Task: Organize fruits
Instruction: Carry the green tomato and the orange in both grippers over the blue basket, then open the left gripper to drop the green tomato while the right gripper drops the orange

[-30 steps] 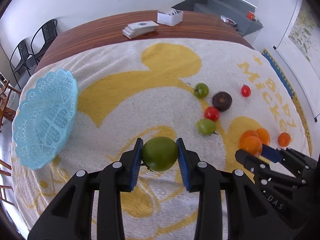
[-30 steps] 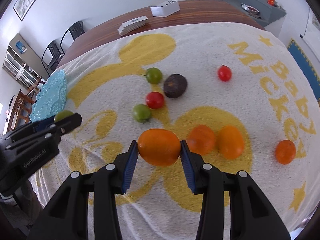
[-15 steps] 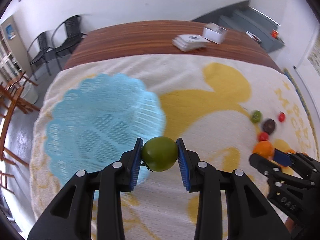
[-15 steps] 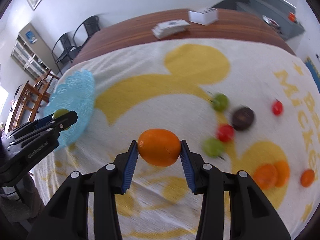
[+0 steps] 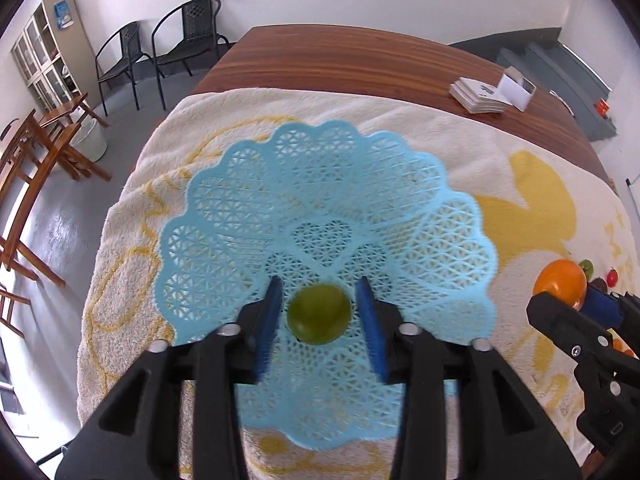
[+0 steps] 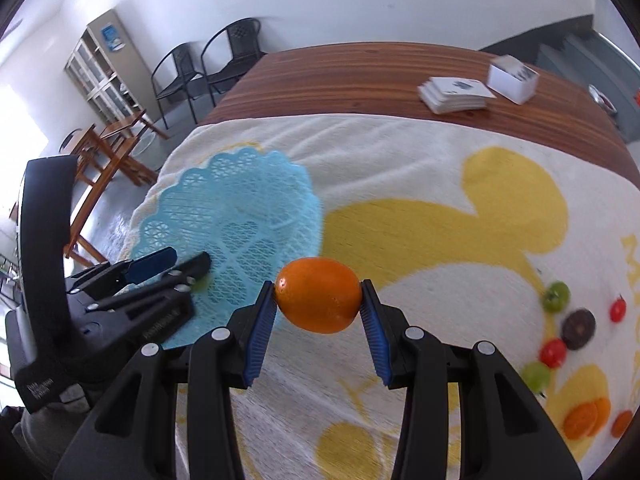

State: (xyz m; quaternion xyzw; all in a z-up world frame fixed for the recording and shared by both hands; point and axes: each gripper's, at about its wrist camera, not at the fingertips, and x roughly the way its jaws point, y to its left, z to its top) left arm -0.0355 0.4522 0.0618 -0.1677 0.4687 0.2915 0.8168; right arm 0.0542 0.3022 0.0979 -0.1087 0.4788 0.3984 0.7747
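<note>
The left gripper (image 5: 319, 314) stands spread over the blue lattice basket (image 5: 420, 216), the green tomato (image 5: 319, 314) loose between its pads, apparently released for sorting; the right gripper (image 6: 319, 300) clamps an orange (image 6: 319, 300) beside the basket, likely next in.

No full word can be read. Large yellow letters are printed on the blanket (image 6: 400, 160) at its right edge, cut off by the frame; only an "M" (image 6: 631, 249) is made out. Raised lettering (image 6: 160, 326) is borne on the body of the left gripper (image 6: 188, 262), and white lettering (image 6: 40, 390) on its handle, both too blurred to be read.
</note>
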